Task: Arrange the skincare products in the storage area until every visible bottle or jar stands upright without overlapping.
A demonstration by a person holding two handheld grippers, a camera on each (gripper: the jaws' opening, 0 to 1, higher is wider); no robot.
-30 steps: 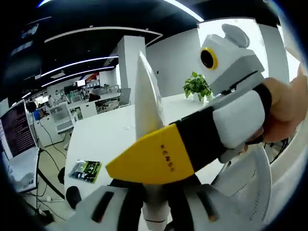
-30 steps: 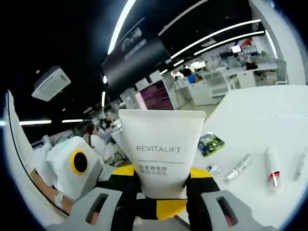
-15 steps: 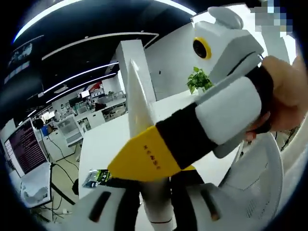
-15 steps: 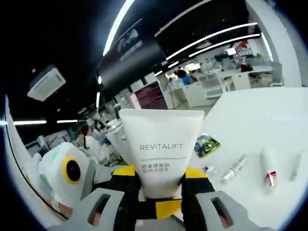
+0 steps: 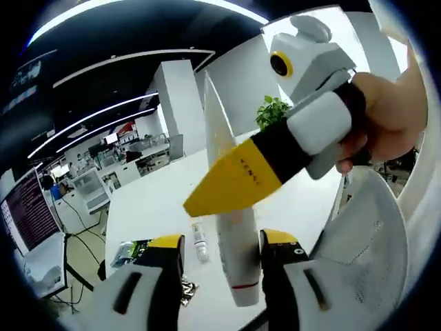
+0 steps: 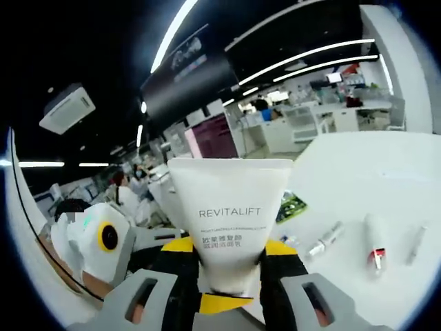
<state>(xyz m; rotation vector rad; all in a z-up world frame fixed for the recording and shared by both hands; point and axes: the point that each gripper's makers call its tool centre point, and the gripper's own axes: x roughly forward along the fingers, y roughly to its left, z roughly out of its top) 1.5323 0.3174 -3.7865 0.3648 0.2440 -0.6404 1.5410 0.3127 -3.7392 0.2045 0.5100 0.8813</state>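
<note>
A white squeeze tube (image 6: 231, 214) printed REVITALIFT stands crimp end up between my right gripper's (image 6: 229, 246) yellow-tipped jaws, which are shut on it. In the left gripper view the same tube (image 5: 233, 262) shows edge-on, cap end down, above the white table (image 5: 151, 207). My left gripper (image 5: 222, 241) is open, its jaws standing a little off the tube on either side. The right gripper (image 5: 234, 181) reaches in from the right, clamped across the tube's upper half and held by a hand (image 5: 386, 117). The left gripper (image 6: 131, 241) sits at the lower left of the right gripper view.
On the table lie a small white bottle (image 5: 200, 243), a green packet (image 5: 131, 252) and a foil piece (image 5: 186, 289). The right gripper view has the green packet (image 6: 291, 205) and three slim tubes lying flat (image 6: 324, 240) (image 6: 374, 249) (image 6: 416, 245). A mesh chair back (image 5: 365, 241) stands right.
My left gripper's jaws have spread apart and let go of the tube. The right gripper keeps hold of it, and the left view has drawn back slightly.
</note>
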